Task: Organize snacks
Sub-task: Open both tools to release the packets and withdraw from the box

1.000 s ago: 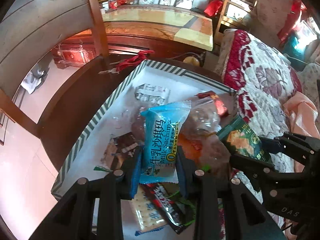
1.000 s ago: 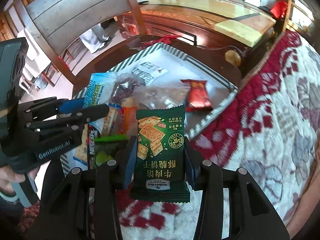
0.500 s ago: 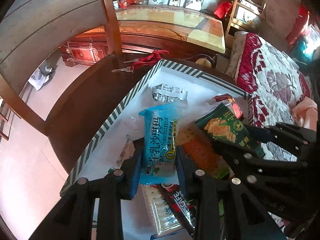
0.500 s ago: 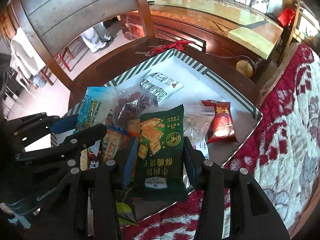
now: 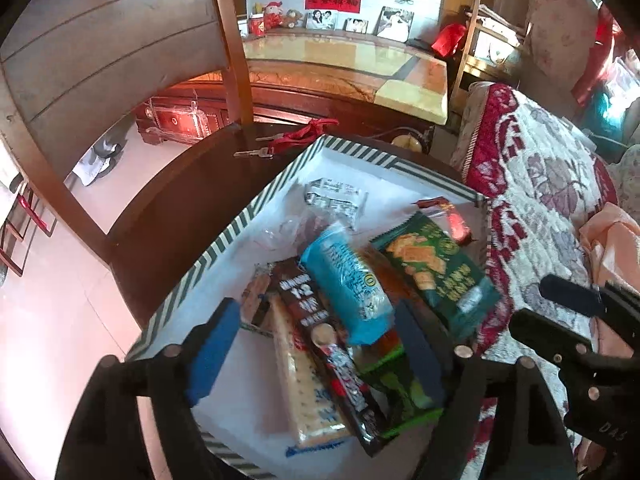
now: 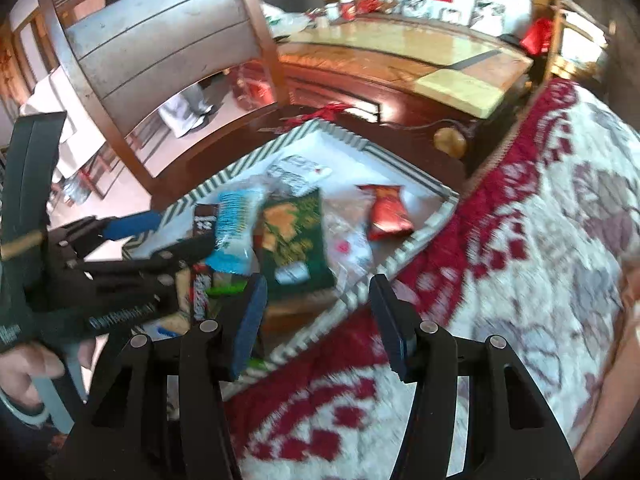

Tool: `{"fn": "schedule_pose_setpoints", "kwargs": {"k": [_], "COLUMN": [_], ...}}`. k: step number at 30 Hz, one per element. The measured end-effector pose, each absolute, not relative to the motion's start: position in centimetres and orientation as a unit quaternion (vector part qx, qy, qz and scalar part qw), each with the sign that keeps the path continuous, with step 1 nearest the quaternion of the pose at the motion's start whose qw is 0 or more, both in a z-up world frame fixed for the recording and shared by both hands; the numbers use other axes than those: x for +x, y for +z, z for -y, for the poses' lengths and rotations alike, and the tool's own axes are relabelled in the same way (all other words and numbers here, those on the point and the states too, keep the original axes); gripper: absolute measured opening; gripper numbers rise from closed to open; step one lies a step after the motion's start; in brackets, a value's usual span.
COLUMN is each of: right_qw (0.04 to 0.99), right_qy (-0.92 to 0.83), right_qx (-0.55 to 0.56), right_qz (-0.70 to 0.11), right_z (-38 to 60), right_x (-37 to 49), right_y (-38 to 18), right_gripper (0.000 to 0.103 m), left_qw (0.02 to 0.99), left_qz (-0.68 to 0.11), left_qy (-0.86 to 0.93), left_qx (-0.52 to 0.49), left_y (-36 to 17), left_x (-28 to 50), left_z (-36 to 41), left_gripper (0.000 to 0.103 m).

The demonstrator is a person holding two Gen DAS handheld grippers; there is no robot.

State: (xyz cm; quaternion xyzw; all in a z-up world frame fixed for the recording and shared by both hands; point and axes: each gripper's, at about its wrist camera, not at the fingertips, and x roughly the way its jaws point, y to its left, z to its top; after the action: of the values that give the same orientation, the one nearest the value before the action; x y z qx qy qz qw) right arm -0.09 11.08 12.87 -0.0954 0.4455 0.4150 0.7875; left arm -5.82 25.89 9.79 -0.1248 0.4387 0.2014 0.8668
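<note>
A white tray with a striped rim [image 5: 224, 248] holds a pile of snack packets. The light blue packet [image 5: 348, 280] lies loose on the pile between the pads of my left gripper [image 5: 316, 344], whose jaws are opening and do not press it. The green cracker packet [image 6: 296, 236] rests in the tray just beyond my right gripper [image 6: 320, 320], whose jaws are also opening with nothing between them. A dark chocolate bar [image 5: 320, 332], a cracker pack [image 5: 304, 392], a white sachet [image 5: 336, 198] and a red packet [image 6: 388, 212] lie in the tray too.
The tray sits on a dark round table [image 5: 180, 208] with keys on a red ribbon [image 5: 296, 140] behind it. A wooden chair [image 5: 100, 60] stands at the left. A red and white blanket [image 6: 540, 220] covers the right side. A person's hand [image 6: 28, 364] holds the left gripper.
Both grippers have opened and let go of their packets. The blue packet and the green packet now lie on the pile in the tray. The right gripper has drawn back from the tray.
</note>
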Motion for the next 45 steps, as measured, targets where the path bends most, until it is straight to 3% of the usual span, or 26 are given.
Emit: {"fn": "schedule_pose_setpoints", "kwargs": {"k": [7, 10, 45], "right_qw": [0.806, 0.806, 0.797], "right_qy": [0.382, 0.374, 0.393], "right_qx": [-0.069, -0.068, -0.078], "right_qz": [-0.446, -0.454, -0.453], "right_z": [-6.3, -5.3, -4.1], "right_x": [-1.5, -2.0, -4.2], "right_y": [12.0, 11.6, 11.8], "right_gripper": [0.053, 0.053, 0.053], "left_qw": [0.887, 0.889, 0.88], "left_qz": [-0.413, -0.413, -0.431], "left_qy": [0.186, 0.179, 0.18], "left_qx": [-0.094, -0.083, -0.083], "left_y": [10.8, 10.8, 11.1], "left_x": [-6.8, -6.9, -8.1], "left_z": [-21.9, -20.5, -18.6], "left_gripper": [0.097, 0.099, 0.099]}}
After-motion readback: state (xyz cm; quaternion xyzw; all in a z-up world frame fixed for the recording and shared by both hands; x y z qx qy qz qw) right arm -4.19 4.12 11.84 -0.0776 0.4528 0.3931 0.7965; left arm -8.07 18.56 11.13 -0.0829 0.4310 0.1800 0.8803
